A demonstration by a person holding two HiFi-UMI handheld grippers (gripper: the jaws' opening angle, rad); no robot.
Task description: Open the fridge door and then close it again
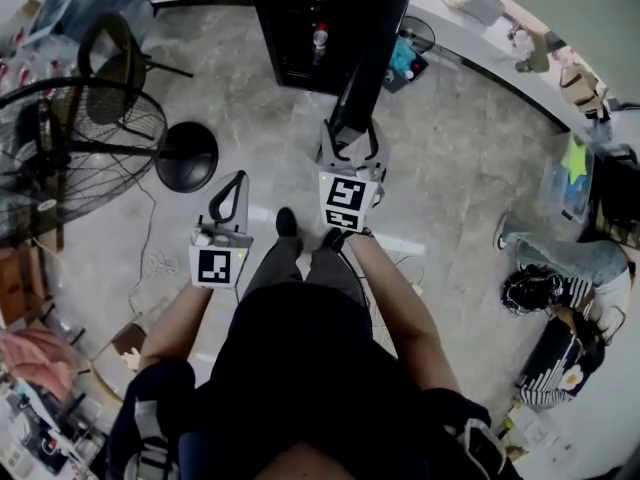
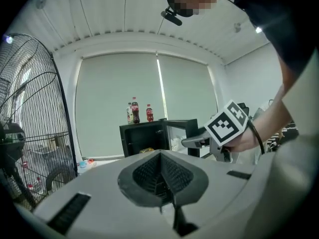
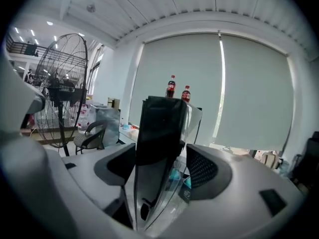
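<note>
The black fridge (image 1: 300,28) stands on the floor straight ahead of the person, its door (image 1: 365,68) swung wide open so that the free edge points back toward them. The right tool (image 1: 350,140) is right at that edge: its jaws stand apart with the upright edge of the door between them, and the pads do not seem to press on it. The door runs away from the tool, almost edge-on, to its hinge on the fridge's right side, and the open cavity lies to the door's left. To my eye, closing means carrying that edge leftward and away, in an arc about the hinge. The left tool (image 1: 236,186) is shut on nothing and hangs lower left, well apart from the door, so the right hand is the nearer one.
</note>
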